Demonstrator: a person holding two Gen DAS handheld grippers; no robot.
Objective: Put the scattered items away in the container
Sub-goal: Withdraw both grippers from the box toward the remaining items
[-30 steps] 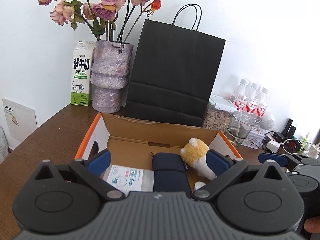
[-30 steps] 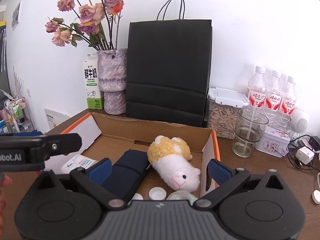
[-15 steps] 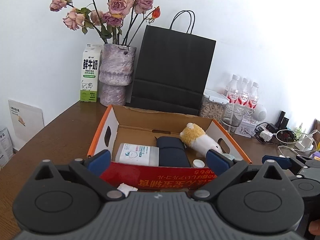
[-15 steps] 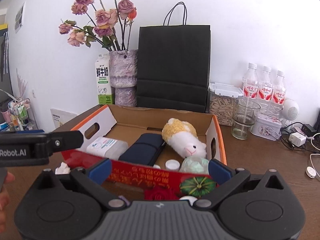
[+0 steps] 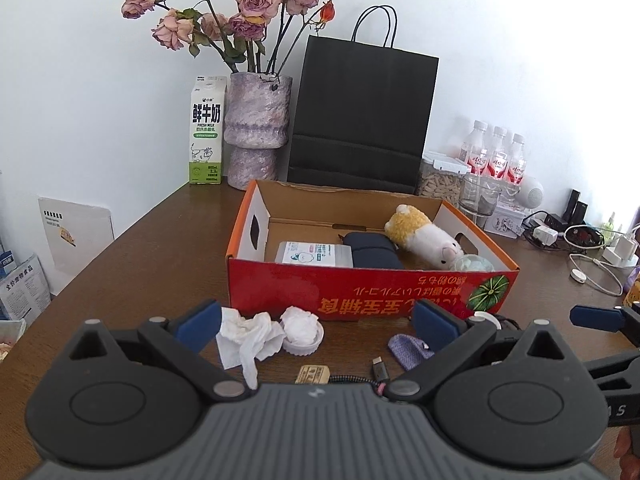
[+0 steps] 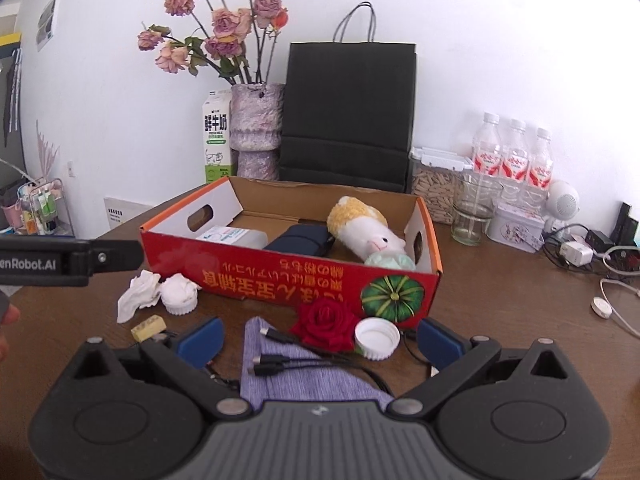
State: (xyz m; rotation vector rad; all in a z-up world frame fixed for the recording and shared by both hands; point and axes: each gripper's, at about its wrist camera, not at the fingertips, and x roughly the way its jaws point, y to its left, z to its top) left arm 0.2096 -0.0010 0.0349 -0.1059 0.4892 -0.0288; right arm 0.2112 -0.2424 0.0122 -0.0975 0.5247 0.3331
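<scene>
Left wrist view: we hold our left gripper (image 5: 318, 322) wide open and empty above the near edge of the counter (image 5: 160, 248), its blue pads framing the clutter that lies just in front of the red cardboard box (image 5: 372, 292). The box sits mid-counter with its open top toward us, a sensible spot since both hands can reach it. Inside we already see a wipes pack (image 5: 316, 254) at the left, a dark pouch (image 5: 372, 250) in the middle, and a plush toy (image 5: 424, 236) leaning toward the right wall.

Still outside, near our left side, a crumpled tissue (image 5: 248, 334) touches a white cap stuffed with paper (image 5: 302, 330); a small tan block (image 5: 314, 374) lies nearer us.

From the right wrist view, our right gripper (image 6: 320, 338) is likewise spread wide with nothing in it, poised over a purple cloth (image 6: 304, 376). On that cloth rest black cables (image 6: 288, 354), and at its far edge a red fabric rose (image 6: 330, 322) beside a white bottle cap (image 6: 376, 338), both close against the box front.

We judge the task partly done. Each gripper seems placed over its own half of the leftovers, so the tissue falls to the left and the rose or cap to the right.
</scene>
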